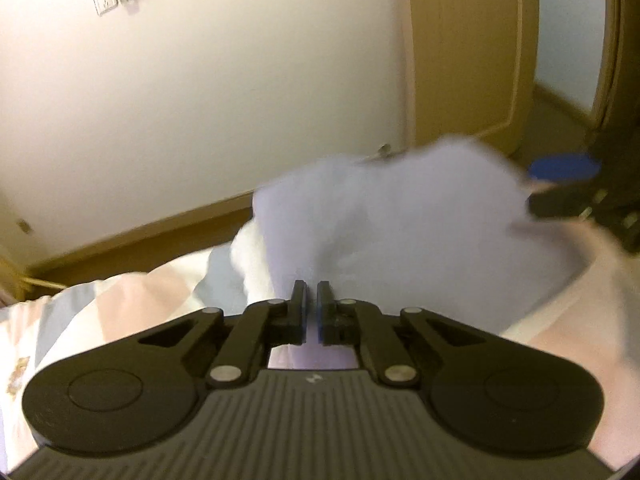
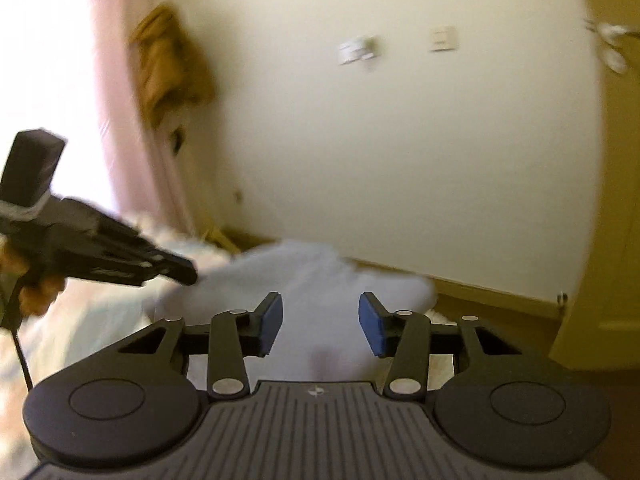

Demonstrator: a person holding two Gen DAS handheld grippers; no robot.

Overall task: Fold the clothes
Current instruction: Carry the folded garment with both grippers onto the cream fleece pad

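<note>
Above the bed [image 1: 132, 300], both hand-held grippers point toward the far wall [image 1: 200, 100], level with a raised, motion-blurred pale lavender garment [image 1: 380, 216]. Left hand-held gripper [image 1: 312, 296]: fingers nearly together, a narrow slit between them, pinching the garment's near edge. From the right wrist view the same tool enters from the left, a hand [image 2: 36, 284] wrapped round its grip. Right hand-held gripper [image 2: 320, 318]: fingers set wide, blue pads [image 2: 370, 320] bare, garment lying beyond and below the gap; contact cannot be told. Bed cover patterned pink and white. No containers visible.
</note>
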